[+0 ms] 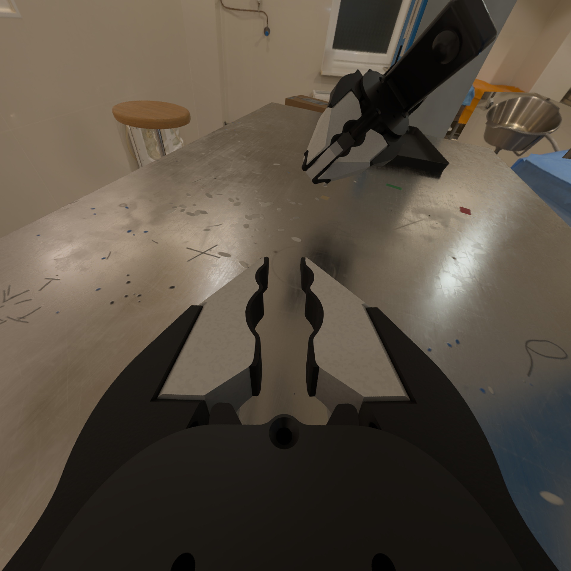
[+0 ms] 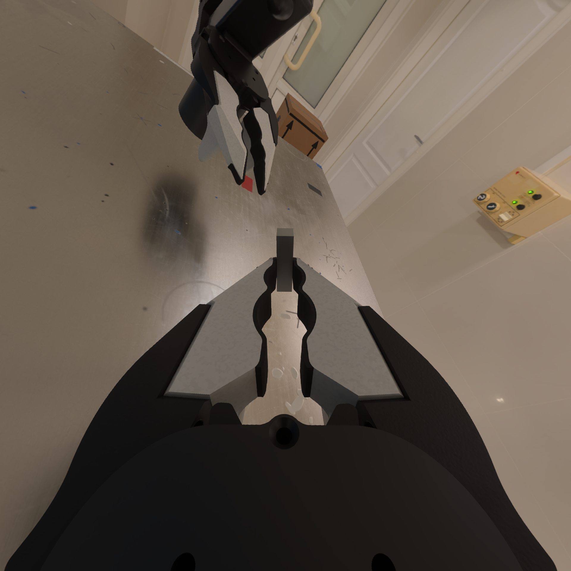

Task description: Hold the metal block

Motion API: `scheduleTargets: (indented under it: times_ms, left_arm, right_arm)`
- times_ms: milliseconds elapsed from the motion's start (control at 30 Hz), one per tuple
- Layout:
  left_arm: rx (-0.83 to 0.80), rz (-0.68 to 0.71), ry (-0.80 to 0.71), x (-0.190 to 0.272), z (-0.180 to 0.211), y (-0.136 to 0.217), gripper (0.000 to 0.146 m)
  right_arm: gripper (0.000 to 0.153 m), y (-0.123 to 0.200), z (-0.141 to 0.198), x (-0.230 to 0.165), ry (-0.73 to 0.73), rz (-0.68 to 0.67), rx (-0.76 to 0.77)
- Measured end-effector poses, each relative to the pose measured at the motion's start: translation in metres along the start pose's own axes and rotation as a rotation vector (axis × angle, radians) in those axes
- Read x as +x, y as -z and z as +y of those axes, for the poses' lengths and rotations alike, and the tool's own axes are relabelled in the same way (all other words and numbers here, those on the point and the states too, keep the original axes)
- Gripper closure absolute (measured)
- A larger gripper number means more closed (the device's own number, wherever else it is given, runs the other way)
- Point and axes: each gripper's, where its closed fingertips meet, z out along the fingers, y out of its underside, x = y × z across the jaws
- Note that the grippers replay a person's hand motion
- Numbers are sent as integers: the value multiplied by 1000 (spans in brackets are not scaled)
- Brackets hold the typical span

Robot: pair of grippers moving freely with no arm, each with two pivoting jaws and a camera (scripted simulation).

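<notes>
The metal block (image 2: 284, 244) is a thin dark grey slab that stands upright between my right gripper's fingertips and sticks out past them. My right gripper (image 2: 284, 259) is shut on it over the scratched steel table (image 2: 77, 154). In the left wrist view the right gripper (image 1: 312, 173) hangs tilted over the far part of the table (image 1: 154, 216), and the block is hidden there. My left gripper (image 1: 285, 261) is open and empty, low over the middle of the table. It also shows in the right wrist view (image 2: 251, 185), ahead of the block.
A dark wedge-shaped object (image 1: 423, 154) lies behind the right gripper. A steel bowl (image 1: 522, 123) and a blue cloth (image 1: 540, 173) are at the right. A wooden stool (image 1: 151, 114) stands beyond the left edge. A cardboard box (image 2: 301, 129) and a beige control box (image 2: 516, 204) sit on the floor.
</notes>
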Motion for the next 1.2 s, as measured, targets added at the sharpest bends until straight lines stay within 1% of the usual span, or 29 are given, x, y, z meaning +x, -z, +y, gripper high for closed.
scheduleTargets:
  times_ms: [133, 267, 1200]
  left_arm:
    - [-1, 2, -1, 1, 0, 0, 126]
    - [-5, -1, 2, 0, 1, 0, 126]
    - [-9, 2, 8, -2, 2, 0, 126]
  right_arm:
    - [144, 0, -2, 0, -24, -4, 10]
    - [144, -1, 1, -2, -8, -8, -7]
    - [144, -2, -3, -3, 8, -3, -2]
